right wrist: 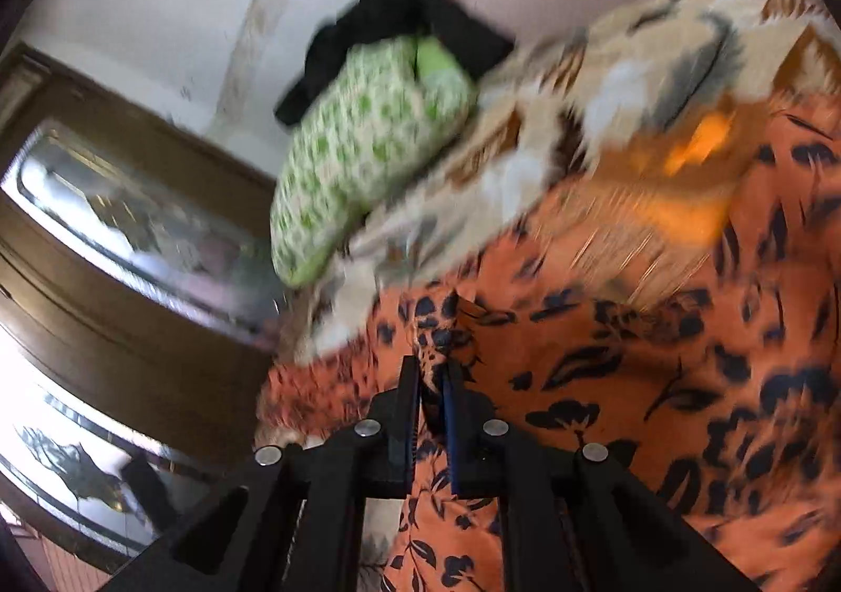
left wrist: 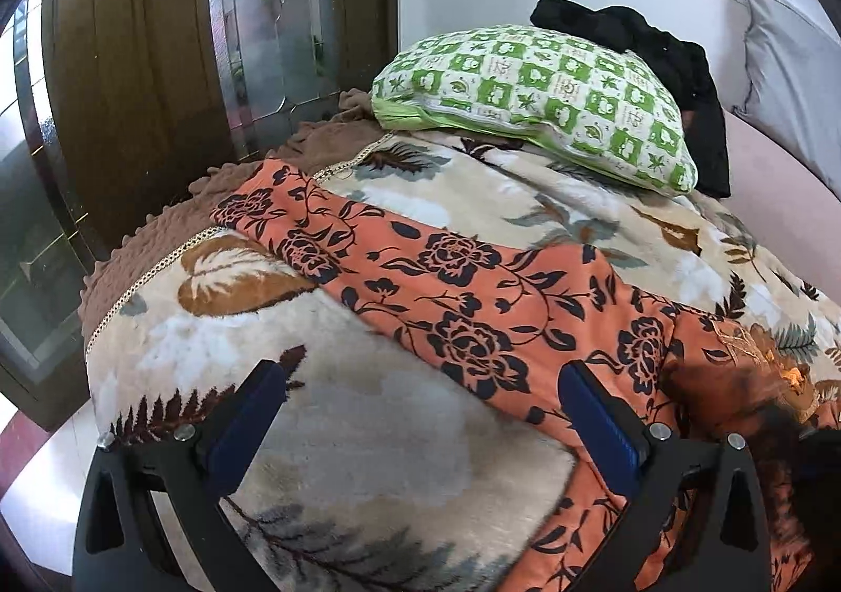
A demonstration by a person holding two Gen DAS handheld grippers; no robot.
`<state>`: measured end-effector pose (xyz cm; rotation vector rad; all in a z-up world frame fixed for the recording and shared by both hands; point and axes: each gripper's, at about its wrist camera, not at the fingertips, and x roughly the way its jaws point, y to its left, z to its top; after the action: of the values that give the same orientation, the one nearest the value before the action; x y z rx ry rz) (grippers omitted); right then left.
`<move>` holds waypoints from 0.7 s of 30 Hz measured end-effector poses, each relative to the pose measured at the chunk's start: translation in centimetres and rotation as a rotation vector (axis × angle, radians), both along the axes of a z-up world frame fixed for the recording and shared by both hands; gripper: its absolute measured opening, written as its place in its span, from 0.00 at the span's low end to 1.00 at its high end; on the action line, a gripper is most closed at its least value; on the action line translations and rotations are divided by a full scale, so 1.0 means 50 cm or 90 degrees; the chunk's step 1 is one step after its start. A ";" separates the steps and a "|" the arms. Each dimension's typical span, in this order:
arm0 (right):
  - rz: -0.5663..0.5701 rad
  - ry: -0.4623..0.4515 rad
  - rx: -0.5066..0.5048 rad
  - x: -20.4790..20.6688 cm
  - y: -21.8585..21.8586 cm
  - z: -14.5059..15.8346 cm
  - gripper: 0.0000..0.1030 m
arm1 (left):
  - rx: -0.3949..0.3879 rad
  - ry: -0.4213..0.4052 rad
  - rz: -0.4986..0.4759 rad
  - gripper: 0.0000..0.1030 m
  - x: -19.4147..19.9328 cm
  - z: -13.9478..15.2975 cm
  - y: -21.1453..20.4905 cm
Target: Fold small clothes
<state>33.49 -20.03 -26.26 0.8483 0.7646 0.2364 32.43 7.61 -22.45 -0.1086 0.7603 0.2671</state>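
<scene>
Bed with floral blanket (left wrist: 368,434), pillow (left wrist: 536,103) at far edge. Orange garment (left wrist: 473,297) lies across blanket middle. Right gripper (right wrist: 432,381) pinches its fabric, mid-fold; left gripper (left wrist: 420,397) wide, empty. Next likely: left grabs near edge.

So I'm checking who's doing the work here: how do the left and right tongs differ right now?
The left tongs are wide open and hold nothing; the right tongs are shut on a bunched edge of the orange floral garment. The left wrist view is sharp and level over the leaf-print blanket; the right wrist view is tilted and motion-blurred. Both have black frames with blue pads.
</scene>
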 end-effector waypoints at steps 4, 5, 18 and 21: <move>0.045 0.092 0.017 0.023 0.070 -0.064 0.13 | -0.012 0.009 0.000 1.00 0.008 -0.005 0.006; 0.063 0.126 0.008 0.030 0.082 -0.077 0.14 | -0.017 0.012 0.000 1.00 0.010 -0.006 0.007; 0.151 -0.003 0.080 -0.083 0.013 -0.002 0.87 | -0.119 0.053 -0.105 1.00 0.025 -0.025 -0.034; 0.100 -0.038 0.055 -0.133 -0.039 0.027 0.86 | -0.163 0.091 -0.157 0.95 0.039 -0.049 -0.064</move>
<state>26.86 -21.98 -24.90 0.8598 0.7693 0.4350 34.38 4.39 -24.87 -0.2370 0.9386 -0.0584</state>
